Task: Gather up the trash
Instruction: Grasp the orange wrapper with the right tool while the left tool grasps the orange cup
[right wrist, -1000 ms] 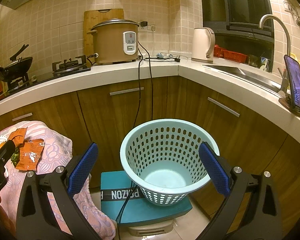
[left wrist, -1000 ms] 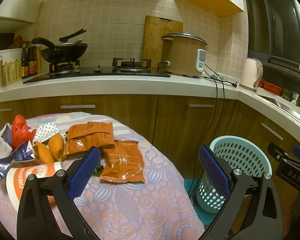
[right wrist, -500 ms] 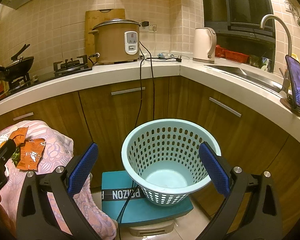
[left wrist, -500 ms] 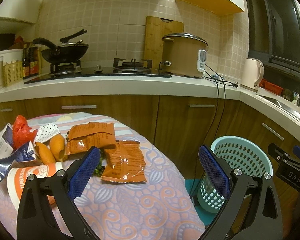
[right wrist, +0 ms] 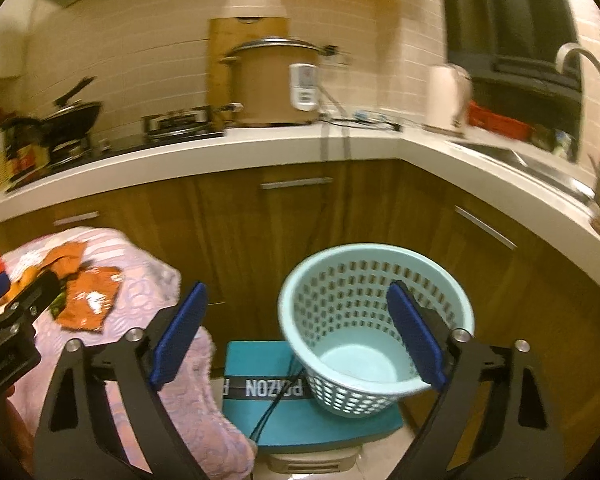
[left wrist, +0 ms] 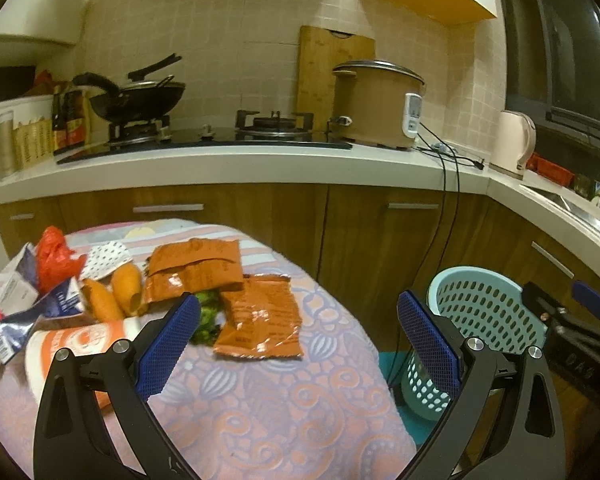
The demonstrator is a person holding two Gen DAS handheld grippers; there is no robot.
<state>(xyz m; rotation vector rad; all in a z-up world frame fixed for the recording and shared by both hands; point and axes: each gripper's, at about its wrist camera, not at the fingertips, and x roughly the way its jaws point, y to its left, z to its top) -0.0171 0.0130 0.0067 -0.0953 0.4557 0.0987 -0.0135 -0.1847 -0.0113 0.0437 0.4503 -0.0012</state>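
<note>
Trash lies on a table with a pink patterned cloth [left wrist: 260, 400]: two orange foil packets [left wrist: 260, 316] [left wrist: 196, 268], a red plastic bag [left wrist: 56, 256], a blue-white carton [left wrist: 28, 304], an orange-white cup [left wrist: 80, 344] on its side, two orange peels or fruits [left wrist: 116, 296] and green scraps [left wrist: 206, 320]. A light-blue perforated basket [right wrist: 376, 324] stands on a teal box [right wrist: 300, 412] to the right of the table. My left gripper [left wrist: 300, 336] is open and empty above the table's near side. My right gripper [right wrist: 296, 332] is open and empty, just left of the basket.
Wooden cabinets and a white counter [left wrist: 260, 164] run behind, with a wok [left wrist: 140, 96], gas hob, rice cooker [left wrist: 376, 104], kettle [left wrist: 514, 144] and sink at right. The cooker's cables [left wrist: 448, 220] hang down the cabinet near the basket.
The right gripper's view has swung left, so the basket now sits right of centre and more of the table shows. The left gripper has barely moved.
</note>
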